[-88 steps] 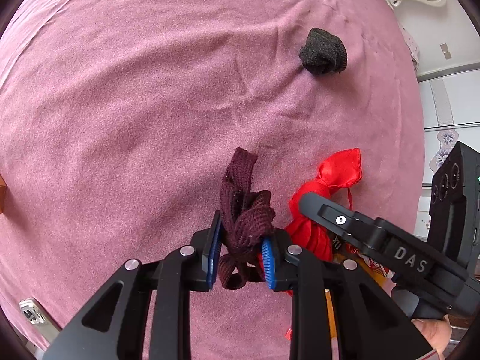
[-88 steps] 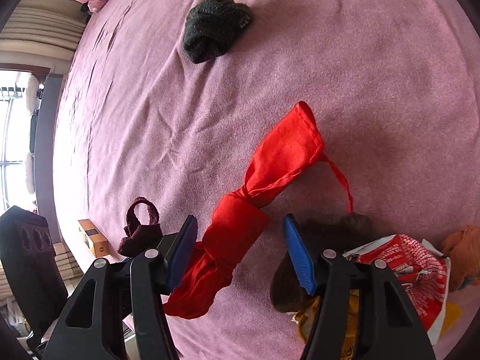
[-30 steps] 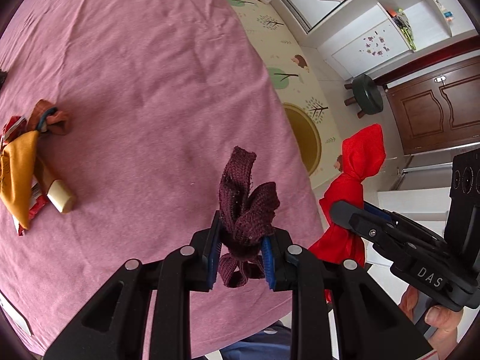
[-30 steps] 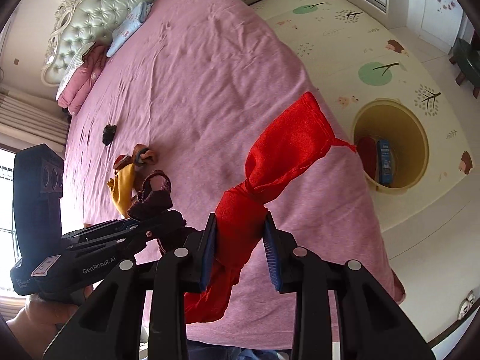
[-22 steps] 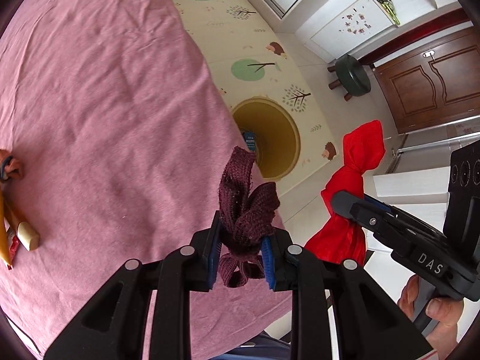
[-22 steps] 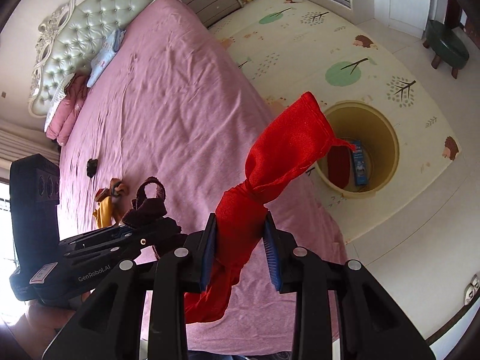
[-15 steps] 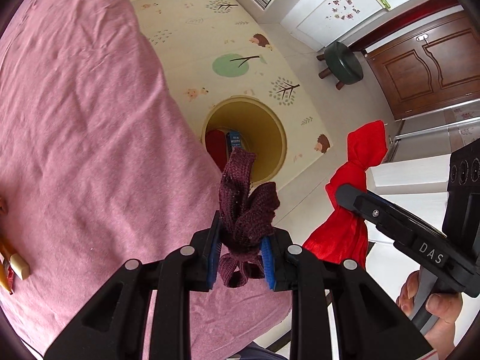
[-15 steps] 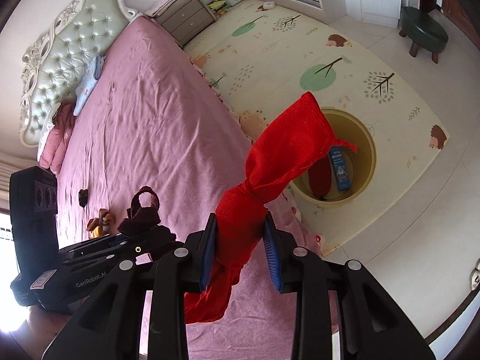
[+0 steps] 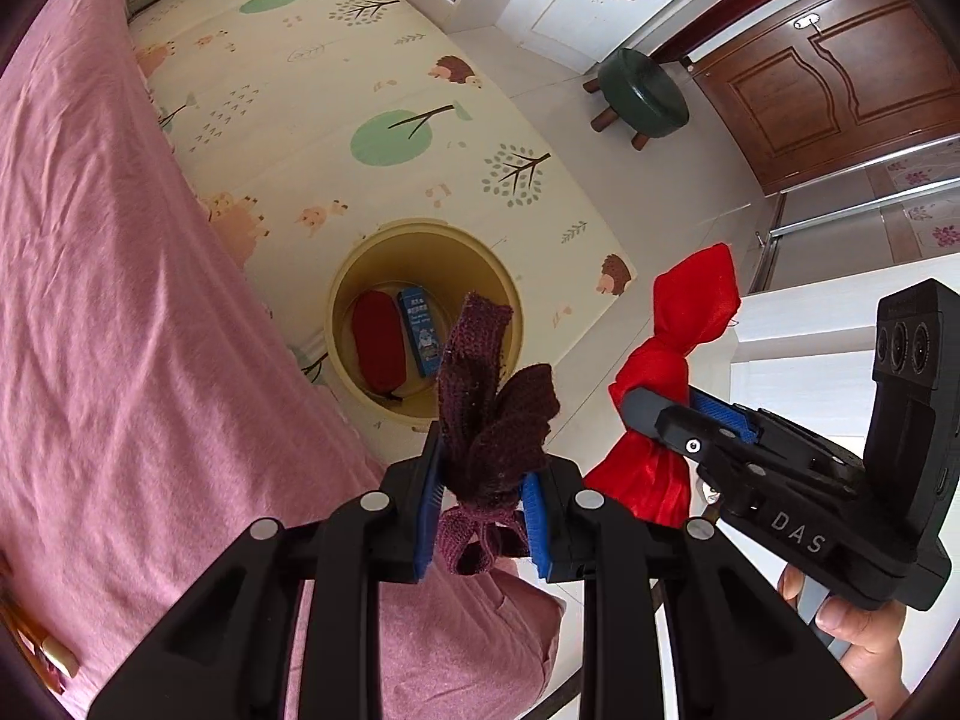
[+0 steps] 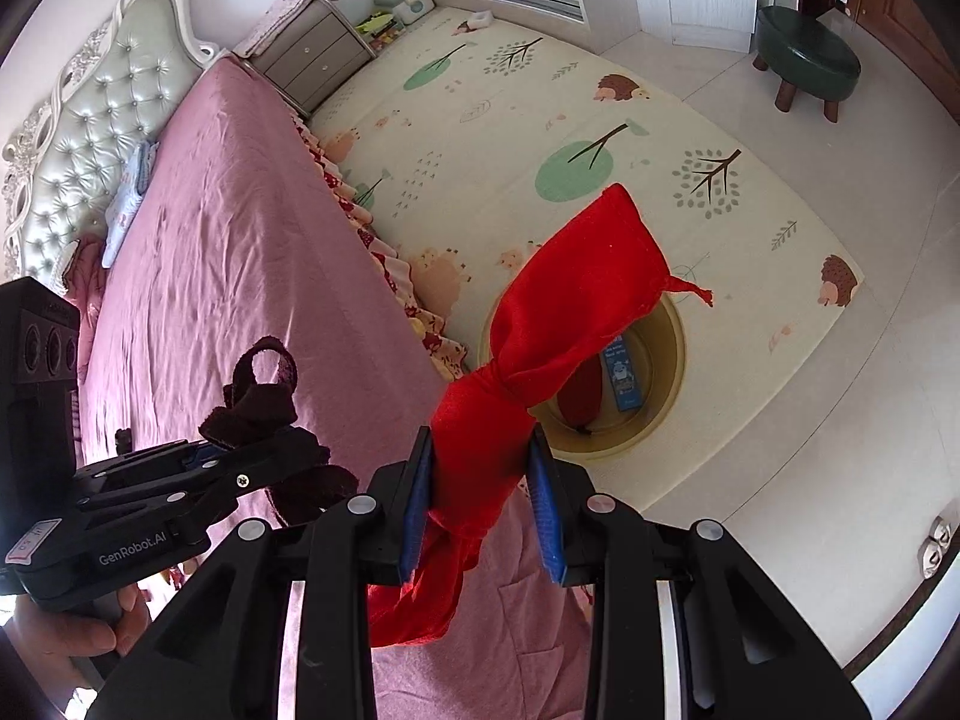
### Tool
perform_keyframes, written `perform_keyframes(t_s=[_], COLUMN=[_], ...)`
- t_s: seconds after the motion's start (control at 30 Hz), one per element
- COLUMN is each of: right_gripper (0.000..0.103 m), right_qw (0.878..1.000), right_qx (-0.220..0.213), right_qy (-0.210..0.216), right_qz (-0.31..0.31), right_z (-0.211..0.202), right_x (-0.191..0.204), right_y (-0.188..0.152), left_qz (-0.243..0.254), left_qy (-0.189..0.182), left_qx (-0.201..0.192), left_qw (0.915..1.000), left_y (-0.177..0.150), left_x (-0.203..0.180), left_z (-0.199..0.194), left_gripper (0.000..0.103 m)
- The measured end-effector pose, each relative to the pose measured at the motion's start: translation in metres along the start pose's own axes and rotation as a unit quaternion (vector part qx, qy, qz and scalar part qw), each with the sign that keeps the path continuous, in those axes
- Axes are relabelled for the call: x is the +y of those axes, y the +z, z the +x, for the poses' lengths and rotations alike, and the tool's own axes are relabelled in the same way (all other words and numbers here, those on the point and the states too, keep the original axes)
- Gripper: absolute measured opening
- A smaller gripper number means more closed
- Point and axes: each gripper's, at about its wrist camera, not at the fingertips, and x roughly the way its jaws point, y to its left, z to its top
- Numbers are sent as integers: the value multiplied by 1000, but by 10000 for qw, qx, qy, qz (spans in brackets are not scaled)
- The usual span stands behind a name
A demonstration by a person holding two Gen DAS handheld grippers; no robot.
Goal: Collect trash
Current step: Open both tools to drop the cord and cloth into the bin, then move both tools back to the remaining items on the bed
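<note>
My left gripper (image 9: 480, 483) is shut on a dark maroon knitted cloth (image 9: 486, 402), held in the air over the bed's corner. My right gripper (image 10: 483, 480) is shut on a knotted red cloth bag (image 10: 570, 306), also in the air. A round yellow bin (image 9: 510, 294) stands on the floor beside the bed; it holds a red pouch (image 9: 378, 342) and a blue box (image 9: 420, 330). The bin (image 10: 672, 354) also shows in the right wrist view, partly hidden behind the red bag. Each gripper shows in the other's view, right (image 9: 672, 414) and left (image 10: 240, 468).
The pink bed (image 9: 120, 300) fills the left side, with a tufted headboard (image 10: 90, 120) and nightstand (image 10: 306, 54). A patterned play mat (image 9: 336, 108) covers the floor. A green stool (image 9: 642, 96) stands near a brown door (image 9: 840, 72).
Both grippers lifted their cloths off the bed and swung away from it toward the floor. The yellow bin came into view and now lies below and ahead of both grippers.
</note>
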Motion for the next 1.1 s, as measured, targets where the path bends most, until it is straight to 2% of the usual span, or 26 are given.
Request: perform_keyframes(t_s=[0.23, 0.27, 0.3, 0.37, 0.57, 0.73, 0.9, 1.1], right_gripper=[34, 38, 43, 44, 44, 44, 44, 44], right_qw=[9996, 9995, 9995, 9991, 9990, 9995, 9994, 9987], right_qx=[-172, -159, -167, -211, -315, -289, -249, -174], right_qy=[-229, -253, -283, -367, -308, -112, 68, 206], right_qz=[-25, -27, -16, 6, 62, -85, -213, -434], right_z=[-3, -4, -4, -5, -12, -14, -19, -19], right_x=[-11, -13, -14, -18, -14, 8, 34, 74], right_y=[23, 27, 30, 35, 41, 37, 31, 16], left_qz=[142, 177, 223, 260, 285, 338, 288, -26], left_qy=[-154, -145, -96, 27, 80, 71, 69, 167], left_qx=[-33, -41, -57, -131, -103, -145, -291, -520], left_qw=[9998, 9997, 9997, 9996, 9995, 9993, 9991, 9985], left_y=[32, 34, 36, 39, 39, 28, 11, -24], left_x=[-14, -15, -16, -17, -10, -5, 6, 40], left_z=[5, 5, 5, 2, 0, -10, -31, -61], left_gripper=[25, 29, 43, 64, 68, 68, 68, 70])
